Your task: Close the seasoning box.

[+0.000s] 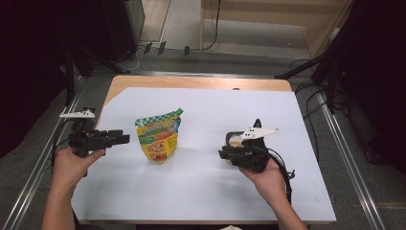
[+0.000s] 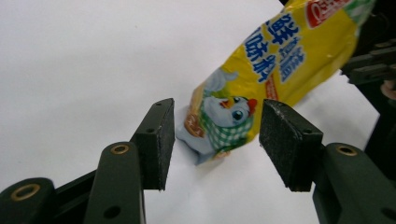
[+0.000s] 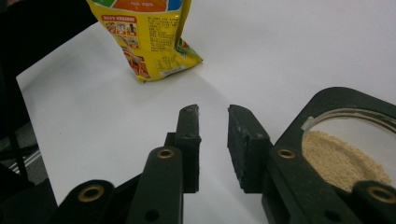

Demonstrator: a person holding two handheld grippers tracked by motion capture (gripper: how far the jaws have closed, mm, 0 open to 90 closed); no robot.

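Observation:
A yellow stand-up pouch [image 1: 158, 138] with a green cap stands on the white sheet [image 1: 206, 187] at centre left. My left gripper [image 1: 125, 138] is held just left of the pouch and points at it. In the left gripper view it [image 2: 215, 123] is open, with the pouch's lower end [image 2: 224, 121] lying ahead between the jaws, untouched. My right gripper [image 1: 223, 154] sits at centre right. Its jaws [image 3: 214, 112] stand a narrow gap apart with nothing between them. The pouch [image 3: 149, 42] is farther ahead.
A black-rimmed round container [image 1: 234, 140] of beige granules [image 3: 343, 158] sits right beside my right gripper. The white sheet covers a wooden table [image 1: 191, 82] with metal rails along both sides. Cables and stands lie on the floor beyond.

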